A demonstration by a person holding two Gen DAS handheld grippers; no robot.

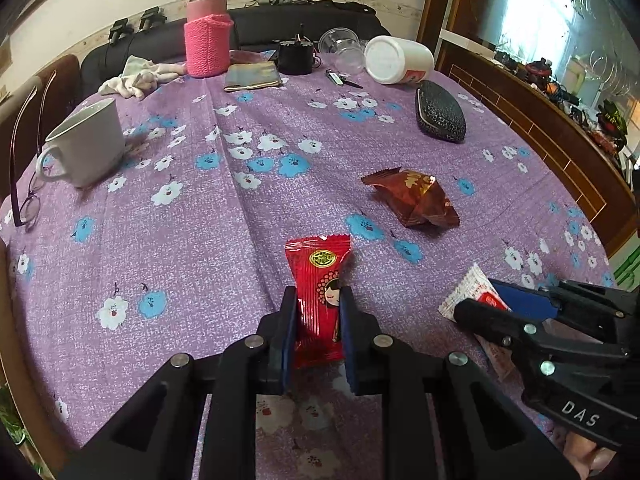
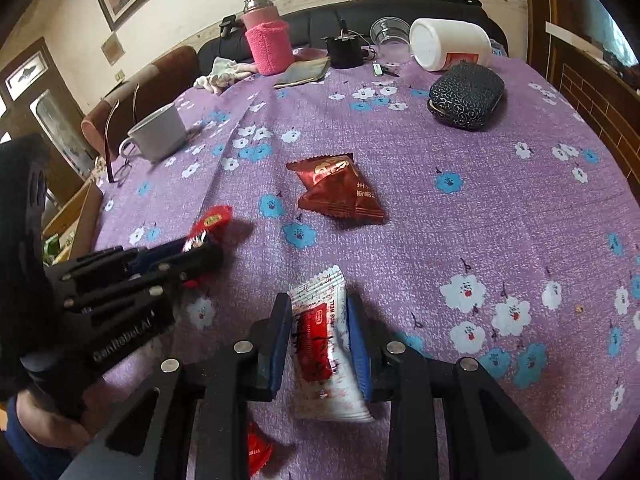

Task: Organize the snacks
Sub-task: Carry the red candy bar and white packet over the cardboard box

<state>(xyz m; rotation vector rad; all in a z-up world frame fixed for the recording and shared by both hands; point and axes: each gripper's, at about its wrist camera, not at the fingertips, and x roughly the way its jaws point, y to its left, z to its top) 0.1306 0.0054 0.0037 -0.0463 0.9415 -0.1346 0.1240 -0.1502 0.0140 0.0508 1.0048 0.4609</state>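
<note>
1. Two snack packets are in the grippers at the bottom of both views. The left gripper (image 1: 318, 312) has its jaws closed on the red packet (image 1: 320, 280), whose top sticks up past the pads.
2. The right gripper (image 2: 320, 344) has the white-and-red packet (image 2: 324, 344) between its jaws; the pads sit against both of its long sides, so it reads as gripped, though loosely.
3. Another red wrapper (image 2: 256, 452) shows in the lower left of the right wrist view, partly hidden under that gripper; whether it is a full snack cannot be told.
4. Further up, at mid-frame, the dark red foil packet (image 1: 416, 200) lies alone on the counter (image 1: 200, 260), well apart from both grippers and untouched.
5. Near the top edge stand a white mug (image 1: 88, 140) at left, a pink-sleeved flask (image 1: 208, 40), a tipped white jar (image 1: 400, 60) and a dark case (image 1: 440, 112).
6. No tray or box for the snacks is visible. The task looks early: two packets are gripped, none is visibly sorted, and the foil one remains to be gathered.
</note>
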